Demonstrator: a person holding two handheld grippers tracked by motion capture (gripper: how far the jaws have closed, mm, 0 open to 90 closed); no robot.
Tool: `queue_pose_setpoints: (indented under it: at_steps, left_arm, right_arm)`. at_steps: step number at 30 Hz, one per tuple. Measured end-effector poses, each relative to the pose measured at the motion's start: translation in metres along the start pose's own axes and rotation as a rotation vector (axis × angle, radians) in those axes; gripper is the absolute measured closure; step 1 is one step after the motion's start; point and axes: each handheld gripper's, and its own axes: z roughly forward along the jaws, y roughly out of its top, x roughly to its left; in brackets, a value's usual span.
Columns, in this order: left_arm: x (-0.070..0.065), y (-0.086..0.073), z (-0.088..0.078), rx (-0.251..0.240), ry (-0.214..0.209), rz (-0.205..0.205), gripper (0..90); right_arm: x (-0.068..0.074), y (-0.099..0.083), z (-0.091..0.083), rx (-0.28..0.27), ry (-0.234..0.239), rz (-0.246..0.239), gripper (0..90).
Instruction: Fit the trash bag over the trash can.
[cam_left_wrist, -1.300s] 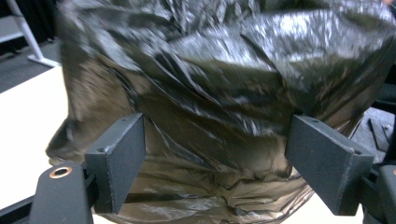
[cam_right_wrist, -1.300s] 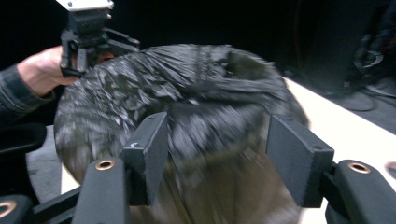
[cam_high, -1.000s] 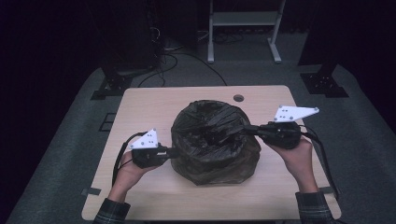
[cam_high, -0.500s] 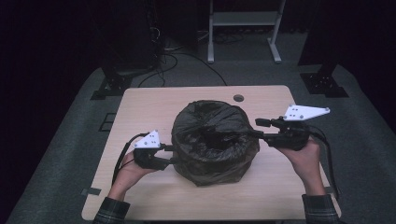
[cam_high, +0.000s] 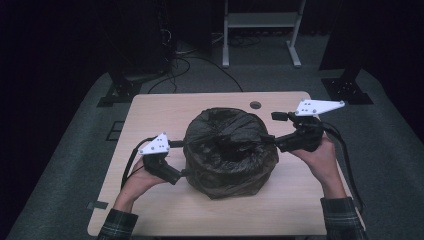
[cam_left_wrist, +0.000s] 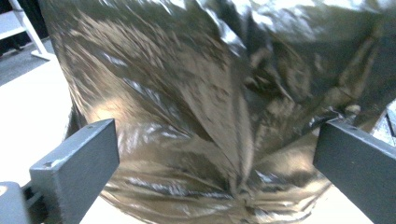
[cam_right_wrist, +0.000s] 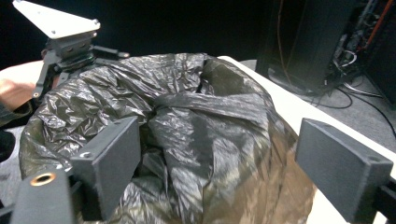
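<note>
At the left, the left gripper (cam_high: 181, 173) sits low against the near-left side of the black bag (cam_high: 227, 150), its 2 jaws having just been opening and now spread wide, with crinkled film bulging between them but no pad pressing on it. The bag, draped over a round bin, stands at the middle of the table (cam_high: 150, 110), its rim folded down and its mouth slack. At the right, the right gripper (cam_high: 266, 140) hovers at the bag's upper right edge; its jaws have likewise just been opening and stand released. The step looks like letting go after tucking the liner. Next would likely call for fresh grips on loose film.
</note>
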Motion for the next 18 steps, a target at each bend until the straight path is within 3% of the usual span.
queue_pose_setpoints:
  at_steps: [8,10,15,16,18]
  left_arm:
    - [0.008,0.012,0.01,-0.008,-0.05,0.024,0.0]
    - [0.009,0.013,0.013,-0.01,-0.069,0.031,0.0]
    - [0.01,0.013,0.014,-0.017,-0.078,0.037,0.0]
    - [0.01,0.013,0.014,-0.017,-0.078,0.037,0.0]
    - [0.009,0.012,0.015,-0.022,-0.083,0.031,0.0]
  right_arm:
    - [0.001,0.019,0.015,0.016,0.065,-0.064,10.1]
    - [0.001,0.026,0.027,0.038,0.113,-0.083,10.1]
    - [0.003,0.032,0.053,0.155,0.185,-0.119,10.1]
    - [0.003,0.032,0.053,0.155,0.185,-0.119,10.1]
    - [0.005,0.032,0.069,0.232,0.21,-0.15,10.1]
